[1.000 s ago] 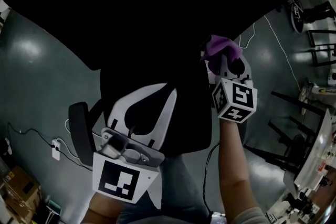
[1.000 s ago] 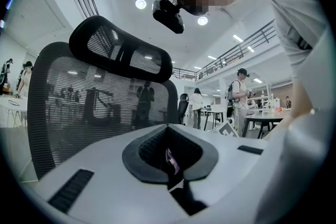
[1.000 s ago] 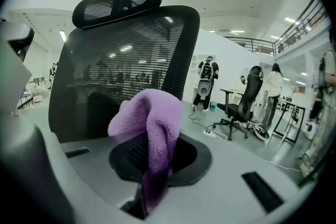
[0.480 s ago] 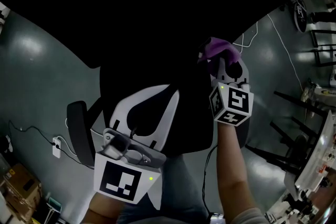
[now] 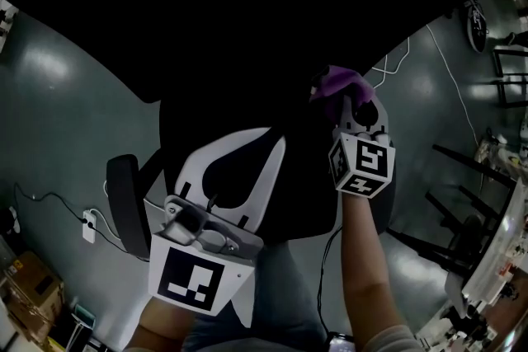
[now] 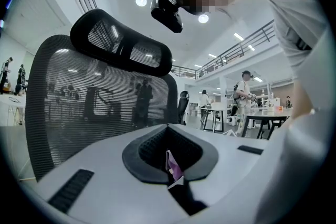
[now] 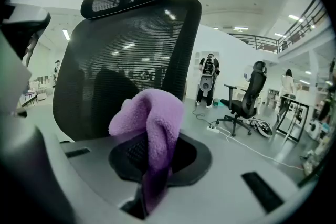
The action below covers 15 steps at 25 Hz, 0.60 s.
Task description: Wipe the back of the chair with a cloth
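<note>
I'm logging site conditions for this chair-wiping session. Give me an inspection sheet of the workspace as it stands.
Surface: grey, glossy floor.
Job's things: black mesh chair back upright; purple cloth bunched in front of it, contact unclear.
Clutter: cardboard boxes at the floor's edge.
Grippers: right gripper, claw shut on the cloth; left gripper, claw shut on a small purple sliver, what it is unclear.
Cables: white cable loose on the floor; power strip with its lead.
Surroundings: another office chair, tables, people standing far off.
</note>
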### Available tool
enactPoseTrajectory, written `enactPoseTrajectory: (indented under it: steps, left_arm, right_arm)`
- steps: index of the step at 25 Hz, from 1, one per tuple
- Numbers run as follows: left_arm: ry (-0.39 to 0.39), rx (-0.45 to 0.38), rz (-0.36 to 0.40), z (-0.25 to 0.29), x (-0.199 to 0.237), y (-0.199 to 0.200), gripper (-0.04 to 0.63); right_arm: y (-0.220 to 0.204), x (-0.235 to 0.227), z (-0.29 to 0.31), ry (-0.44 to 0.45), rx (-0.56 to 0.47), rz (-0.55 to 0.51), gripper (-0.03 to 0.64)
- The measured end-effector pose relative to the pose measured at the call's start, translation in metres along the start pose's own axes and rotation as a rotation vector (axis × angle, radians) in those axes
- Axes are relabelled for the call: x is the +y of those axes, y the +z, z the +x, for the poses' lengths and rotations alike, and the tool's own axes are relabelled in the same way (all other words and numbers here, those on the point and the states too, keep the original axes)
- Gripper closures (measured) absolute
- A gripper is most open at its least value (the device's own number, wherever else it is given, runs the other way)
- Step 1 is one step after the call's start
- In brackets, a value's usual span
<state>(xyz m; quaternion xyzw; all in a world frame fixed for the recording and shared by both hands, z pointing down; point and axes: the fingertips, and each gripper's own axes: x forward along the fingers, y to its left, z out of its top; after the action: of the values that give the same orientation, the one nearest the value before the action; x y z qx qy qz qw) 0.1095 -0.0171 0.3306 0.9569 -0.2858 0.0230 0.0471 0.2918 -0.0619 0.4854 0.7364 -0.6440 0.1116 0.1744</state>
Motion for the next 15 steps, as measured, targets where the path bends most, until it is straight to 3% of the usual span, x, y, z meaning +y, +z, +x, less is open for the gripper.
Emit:
enactPoseTrajectory:
  steps: [15]
  left_arm:
    - [-0.036, -0.011, 0.020, -0.013, 0.029, 0.001, 0.583]
  right_arm:
    - [0.006, 0.033, 0.009, 0.020, -0.014, 0.035, 0.567]
